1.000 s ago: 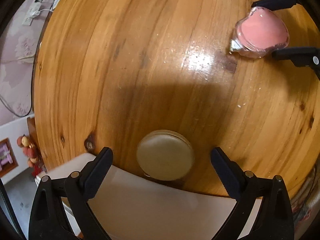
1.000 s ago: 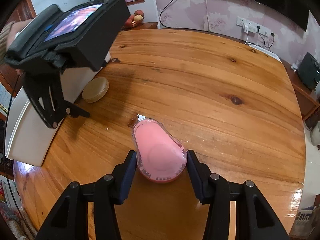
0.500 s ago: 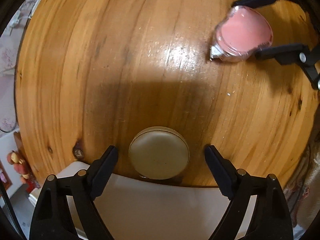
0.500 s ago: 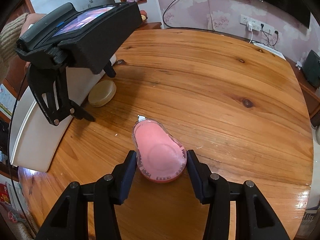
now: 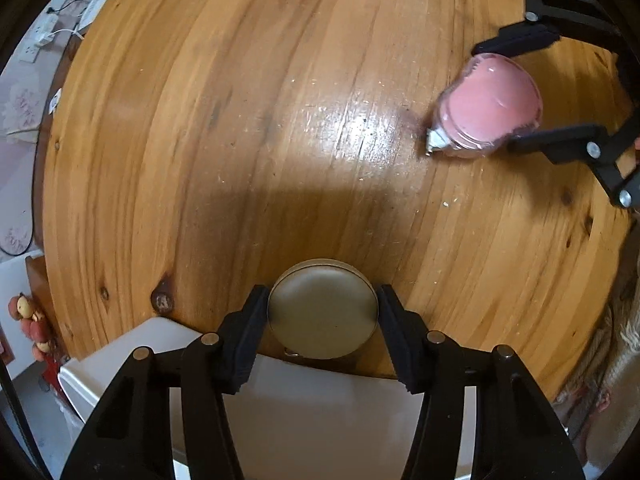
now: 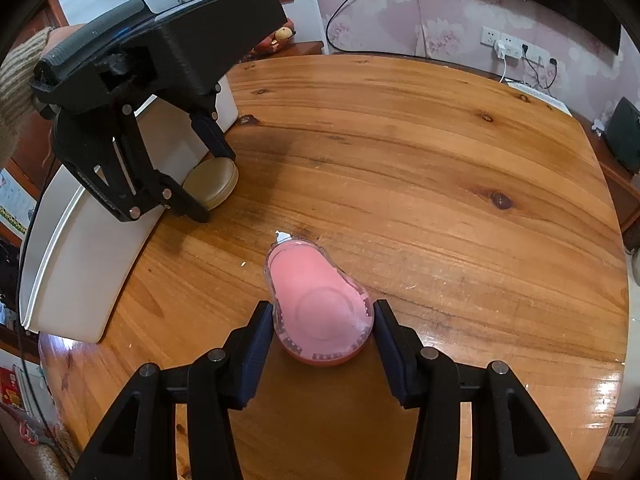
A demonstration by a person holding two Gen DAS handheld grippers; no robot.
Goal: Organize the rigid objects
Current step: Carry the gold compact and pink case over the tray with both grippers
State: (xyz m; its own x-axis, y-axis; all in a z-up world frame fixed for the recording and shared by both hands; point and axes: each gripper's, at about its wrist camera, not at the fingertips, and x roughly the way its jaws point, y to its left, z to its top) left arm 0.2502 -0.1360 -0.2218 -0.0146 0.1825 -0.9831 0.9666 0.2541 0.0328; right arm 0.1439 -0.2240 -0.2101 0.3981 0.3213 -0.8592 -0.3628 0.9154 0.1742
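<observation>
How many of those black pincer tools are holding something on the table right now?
2. The left gripper has just closed its jaws around the round beige tin beside the white box. The right gripper clamps the pink tape dispenser mid-table.

The right gripper point(image 6: 323, 322) is clamping a pink tape dispenser point(image 6: 318, 304) lying on the wooden table point(image 6: 420, 184). At upper left, the left gripper point(image 6: 208, 182), jaws just closing, is bracketing a tan round case point(image 6: 212, 182) beside a white box point(image 6: 92, 264).
</observation>
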